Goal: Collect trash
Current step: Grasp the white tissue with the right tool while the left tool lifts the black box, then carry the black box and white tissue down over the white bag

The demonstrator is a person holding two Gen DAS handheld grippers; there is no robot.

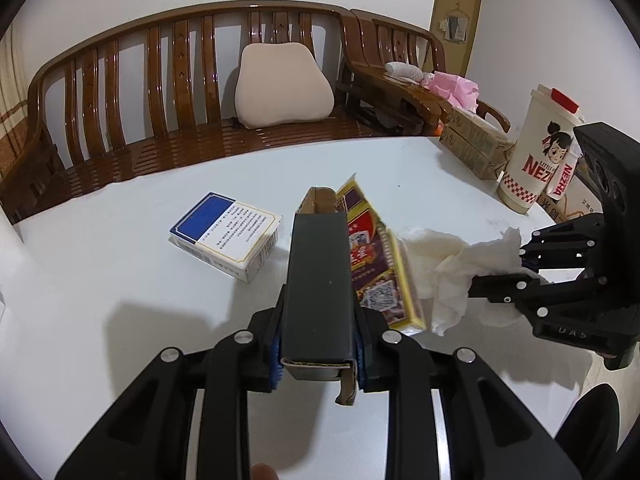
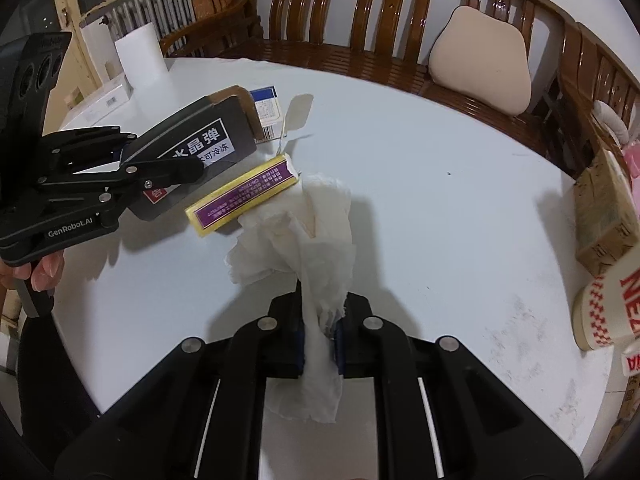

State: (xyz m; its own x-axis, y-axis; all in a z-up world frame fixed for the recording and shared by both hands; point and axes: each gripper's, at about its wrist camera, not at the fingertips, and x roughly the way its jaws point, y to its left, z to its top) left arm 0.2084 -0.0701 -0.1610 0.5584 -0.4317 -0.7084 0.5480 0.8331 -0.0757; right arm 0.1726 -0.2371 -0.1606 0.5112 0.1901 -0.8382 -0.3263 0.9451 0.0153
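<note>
**Both grippers gripping trash over the white table**

The white table (image 1: 120, 280) is carrying everything. Near its middle, the left gripper (image 1: 318, 354) is clenching a dark box (image 1: 318, 280), raised above the tabletop. Just beside the dark box, a yellow box (image 2: 244, 200) is lying on the table. Touching the yellow box, a crumpled tissue (image 2: 316, 232) is hanging pinched in the right gripper (image 2: 320, 340).

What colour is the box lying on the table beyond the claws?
The cigarette-style box is white with a blue panel, clearest in the left wrist view.
</note>
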